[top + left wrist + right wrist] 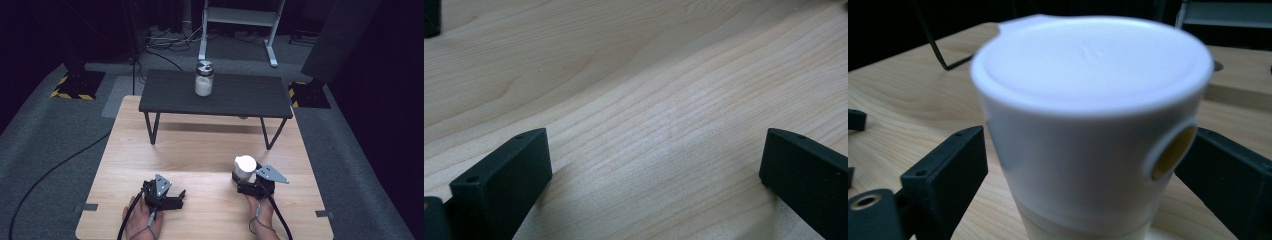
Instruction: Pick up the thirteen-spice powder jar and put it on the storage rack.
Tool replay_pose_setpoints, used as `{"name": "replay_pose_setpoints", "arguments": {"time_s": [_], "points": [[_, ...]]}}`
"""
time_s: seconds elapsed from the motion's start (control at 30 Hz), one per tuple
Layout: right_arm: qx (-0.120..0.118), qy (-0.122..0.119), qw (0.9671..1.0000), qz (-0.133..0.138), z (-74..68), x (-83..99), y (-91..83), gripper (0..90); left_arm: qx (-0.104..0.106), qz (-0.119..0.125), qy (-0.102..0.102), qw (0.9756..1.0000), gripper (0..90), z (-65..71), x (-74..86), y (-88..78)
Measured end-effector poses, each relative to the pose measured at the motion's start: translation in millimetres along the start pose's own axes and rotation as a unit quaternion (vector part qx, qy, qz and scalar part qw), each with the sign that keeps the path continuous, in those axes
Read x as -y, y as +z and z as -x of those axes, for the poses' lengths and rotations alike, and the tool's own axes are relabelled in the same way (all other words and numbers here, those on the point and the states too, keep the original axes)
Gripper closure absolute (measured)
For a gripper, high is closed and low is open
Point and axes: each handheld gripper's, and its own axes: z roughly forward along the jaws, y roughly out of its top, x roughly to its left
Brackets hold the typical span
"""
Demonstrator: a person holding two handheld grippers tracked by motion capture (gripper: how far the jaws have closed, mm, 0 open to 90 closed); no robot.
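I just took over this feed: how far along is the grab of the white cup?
Done: the right gripper has reached the white cup, which stands between its jaws on the wooden table. In hand: a grip is not clear; the left jaw looks just off the wall, the right one at it. Left: clamping and lifting. The left gripper rests open, holding nothing.

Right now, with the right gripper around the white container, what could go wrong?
1. The right gripper has its jaws beside the white container, low on its body; a push there might tip it.
2. Its lid tab sticks out and could catch.
3. The glass jar stands on the raised black shelf; a bump could topple it.
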Motion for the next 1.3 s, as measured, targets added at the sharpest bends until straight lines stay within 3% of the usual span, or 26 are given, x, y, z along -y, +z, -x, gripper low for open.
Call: {"name": "replay_pose_setpoints", "arguments": {"time_s": [0.13,0.3,0.63,0.9,1.07,1.3], "points": [[0.002,-0.004,1.0,0.006,0.8,2.1,-1.1,12.9,0.0,0.0,0.0,1.0,0.2,0.0,0.0,0.0],[-0.011,-0.018,0.9998,-0.001,6.1,0.2,0.1,28.9,0.0,0.0,0.0,1.0,0.3,0.0,0.0,0.0],[-0.002,-0.039,0.9992,-0.004,1.1,-2.3,-1.9,29.9,0.0,0.0,0.0,1.0,0.2,0.1,0.0,0.0],[0.002,-0.032,0.9995,-0.007,4.5,-9.8,-9.1,30.0,-0.005,0.0,-0.004,1.0,0.2,2.4,-2.1,2.9],[0.004,-0.027,0.9996,-0.001,8.4,-23.0,-15.9,29.9,-0.006,-0.001,-0.003,1.0,0.2,2.6,-2.6,3.1],[0.014,-0.026,0.9995,0.005,8.1,-55.3,-19.6,30.0,-0.006,-0.001,-0.003,1.0,0.2,2.6,-2.7,3.1]]}}
